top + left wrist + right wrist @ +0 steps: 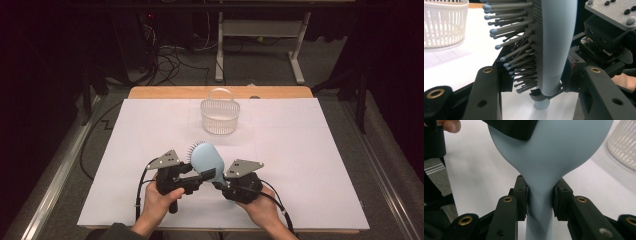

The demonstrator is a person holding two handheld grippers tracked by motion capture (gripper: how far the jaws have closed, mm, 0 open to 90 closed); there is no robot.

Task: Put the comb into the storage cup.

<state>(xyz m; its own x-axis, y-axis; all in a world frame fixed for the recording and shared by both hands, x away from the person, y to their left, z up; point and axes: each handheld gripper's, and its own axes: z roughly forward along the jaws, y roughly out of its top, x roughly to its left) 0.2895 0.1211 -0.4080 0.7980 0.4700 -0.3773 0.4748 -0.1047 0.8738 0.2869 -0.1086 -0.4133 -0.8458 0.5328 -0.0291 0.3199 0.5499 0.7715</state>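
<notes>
A light blue hairbrush is held just above the white table cover, near the front middle, between both grippers. My right gripper is shut on its neck, where the handle meets the head; in the right gripper view the pads press both sides of the hairbrush. My left gripper is shut across the lower part of the head. In the left gripper view the hairbrush stands edge-on between my jaws, with its grey bristles pointing left, and my left gripper clamps the bristle side and the smooth back.
A white slatted plastic basket with a handle stands behind the brush at the table's middle back, and it looks empty. The white cover spreads wide on both sides. Cables and a table frame lie on the floor beyond.
</notes>
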